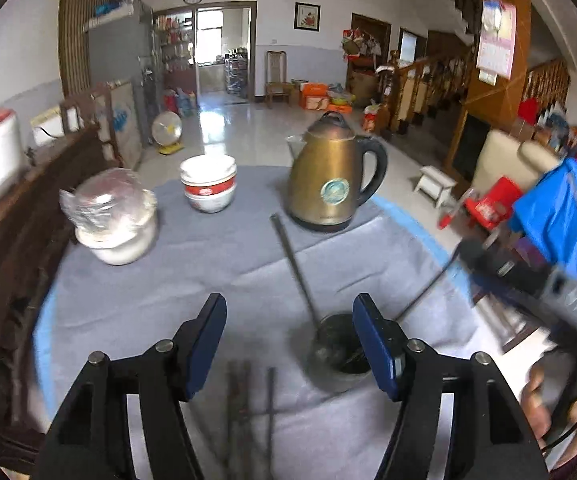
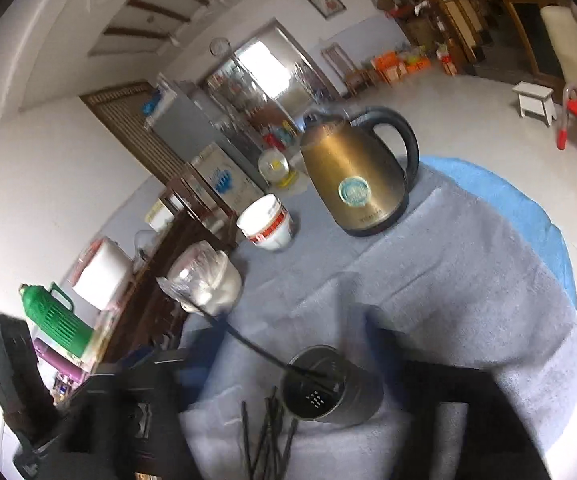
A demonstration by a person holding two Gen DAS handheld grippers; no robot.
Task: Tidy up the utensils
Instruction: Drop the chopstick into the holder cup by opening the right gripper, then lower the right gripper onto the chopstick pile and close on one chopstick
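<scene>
A dark metal utensil holder stands upright on the grey cloth, with a long thin utensil handle leaning out of it. Several dark chopsticks lie loose on the cloth just in front of my left gripper. That gripper is open with nothing between its blue pads, and the holder sits beside its right finger. In the right wrist view the holder, its perforated bottom showing, and the chopsticks lie between the blurred, widely spread fingers of my open right gripper.
A brass-coloured kettle stands at the far side of the round table. Stacked white bowls and a plastic-wrapped pot stand at the left. A dark wooden bench borders the table's left edge. The right-hand device and a hand are at the right.
</scene>
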